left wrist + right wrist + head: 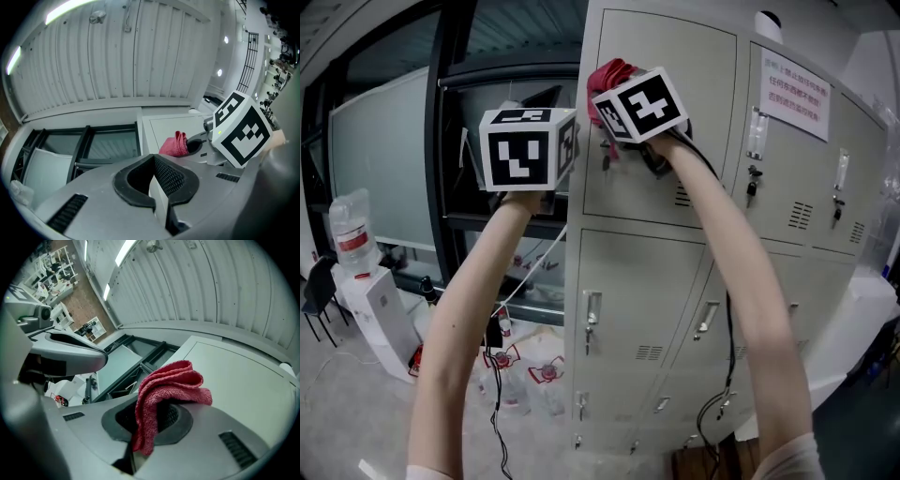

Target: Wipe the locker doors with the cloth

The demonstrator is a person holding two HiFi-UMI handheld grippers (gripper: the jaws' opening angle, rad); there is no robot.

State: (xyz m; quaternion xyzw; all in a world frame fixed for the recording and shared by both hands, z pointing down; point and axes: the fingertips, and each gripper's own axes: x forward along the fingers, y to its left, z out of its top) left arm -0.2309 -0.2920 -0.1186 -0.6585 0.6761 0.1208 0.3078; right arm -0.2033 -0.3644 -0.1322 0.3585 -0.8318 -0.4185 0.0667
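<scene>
A red cloth [610, 73] is pressed against the top left corner of the upper left locker door [694, 122]. My right gripper [145, 430] is shut on the cloth [168, 390], which bunches out over the jaws and touches the grey door [239, 380]. In the head view its marker cube [639, 103] hides the jaws. My left gripper [160, 187] is shut with nothing in it, raised left of the lockers and off the doors. Its cube [527, 145] shows in the head view. From the left gripper view I see the cloth [175, 145] and the right cube [241, 133].
The grey lockers have handles and keys in locks [753, 183], and a printed notice [794, 92] on the upper right door. A dark window frame [450, 141] stands left of them. A water dispenser [358, 253] and plastic bags [525, 370] sit on the floor at the left.
</scene>
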